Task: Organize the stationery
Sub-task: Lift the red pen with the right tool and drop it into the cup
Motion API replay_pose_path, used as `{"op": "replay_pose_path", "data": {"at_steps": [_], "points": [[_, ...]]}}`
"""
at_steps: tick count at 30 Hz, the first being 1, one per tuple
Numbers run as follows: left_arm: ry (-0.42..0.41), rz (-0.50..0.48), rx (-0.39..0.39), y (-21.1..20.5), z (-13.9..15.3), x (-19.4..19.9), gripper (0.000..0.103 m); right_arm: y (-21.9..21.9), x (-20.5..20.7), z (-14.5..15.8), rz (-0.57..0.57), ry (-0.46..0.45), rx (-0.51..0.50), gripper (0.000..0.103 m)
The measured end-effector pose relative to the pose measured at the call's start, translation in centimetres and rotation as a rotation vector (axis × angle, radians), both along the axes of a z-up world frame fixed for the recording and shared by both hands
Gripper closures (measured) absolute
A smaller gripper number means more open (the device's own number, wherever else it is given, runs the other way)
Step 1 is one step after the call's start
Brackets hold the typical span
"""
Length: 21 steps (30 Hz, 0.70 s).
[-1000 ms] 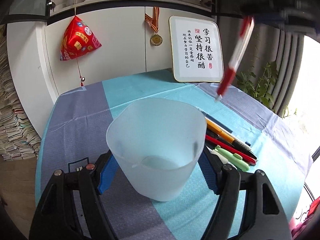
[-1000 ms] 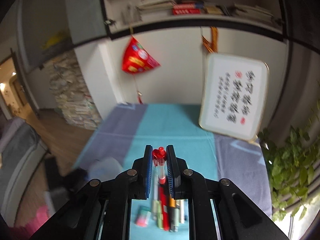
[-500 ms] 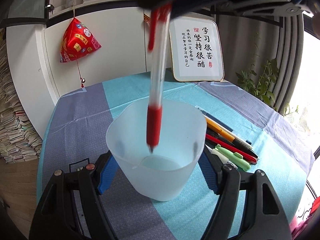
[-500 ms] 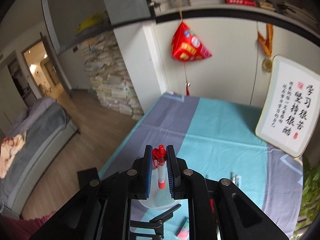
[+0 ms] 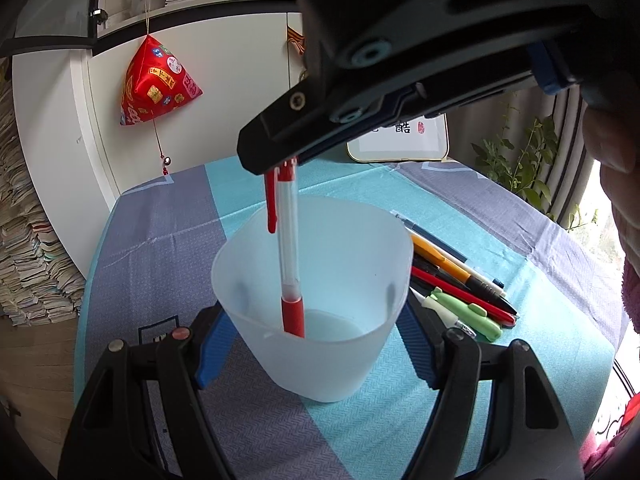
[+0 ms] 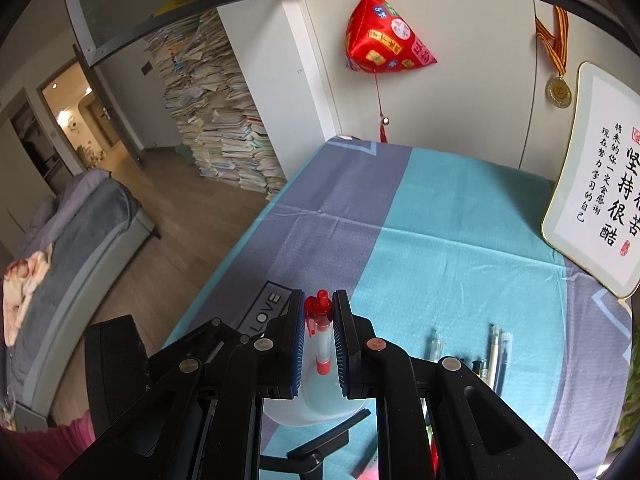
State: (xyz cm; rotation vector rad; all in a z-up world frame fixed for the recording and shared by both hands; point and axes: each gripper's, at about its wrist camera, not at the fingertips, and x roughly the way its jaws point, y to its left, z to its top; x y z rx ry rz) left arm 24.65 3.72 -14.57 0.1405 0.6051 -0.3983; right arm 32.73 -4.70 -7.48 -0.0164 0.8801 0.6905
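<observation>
Inside the translucent cup (image 5: 316,320) hangs a gripper-held red pen (image 5: 289,252).

**A:** How many cups do you have?

**B:** One cup (image 5: 320,360).

**A:** And pens?

**B:** One red pen (image 5: 289,240) stands apart from the others. The loose pens (image 5: 440,260) on the cloth come to six by my count, but they overlap, so there may be a seventh underneath.

**A:** Grippers?

**B:** Two, both mine: the left gripper (image 5: 312,344) and the right gripper (image 6: 318,332).

**A:** What about the wall?

**B:** There's one red pouch (image 5: 158,80) hanging, one medal (image 6: 558,90) and one framed calligraphy board (image 6: 600,184).
</observation>
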Motion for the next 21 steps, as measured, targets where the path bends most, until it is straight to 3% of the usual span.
{"op": "replay_pose_path", "data": {"at_steps": [7, 14, 18, 21], "points": [[0.001, 0.000, 0.000, 0.0, 0.0, 0.0, 0.030, 0.1, -0.2, 0.1, 0.004, 0.004, 0.021, 0.088], [0.021, 0.000, -0.001, 0.2, -0.3, 0.3, 0.030, -1.6, -0.4, 1.8, -0.065, -0.033, 0.083, 0.088], [0.021, 0.001, 0.001, 0.1, -0.3, 0.2, 0.030, -4.2, -1.5, 2.3, -0.127, -0.083, 0.030, 0.088], [0.020, 0.001, 0.003, 0.1, -0.3, 0.2, 0.030, -6.6, -2.0, 0.4, -0.178, -0.053, -0.040, 0.088]]}}
